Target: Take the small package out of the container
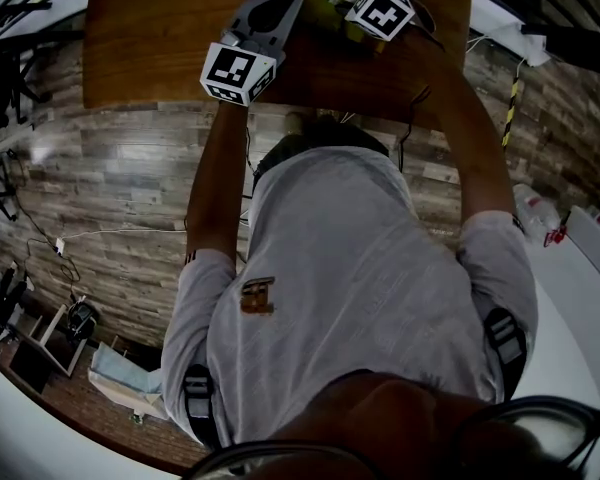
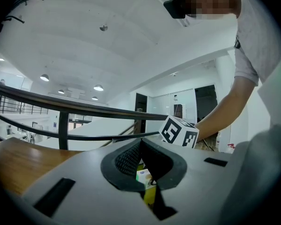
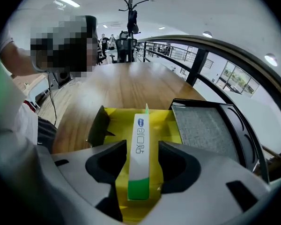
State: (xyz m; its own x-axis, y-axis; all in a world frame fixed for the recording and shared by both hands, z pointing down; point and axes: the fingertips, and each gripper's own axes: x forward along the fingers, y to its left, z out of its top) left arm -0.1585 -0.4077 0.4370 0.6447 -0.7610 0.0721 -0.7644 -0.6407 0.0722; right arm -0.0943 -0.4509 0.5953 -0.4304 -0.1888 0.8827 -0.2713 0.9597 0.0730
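Right tongs [image 3: 141, 148] gape astride the small package [image 3: 141, 125] in the container [image 3: 171, 121], so squeezing looks next; left tongs [image 2: 140, 142] sit clenched, empty, at nine o'clock.

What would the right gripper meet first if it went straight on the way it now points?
Most likely the slim white-and-green package standing in the yellow container; it sits between the open jaws of the right gripper, apparently untouched.
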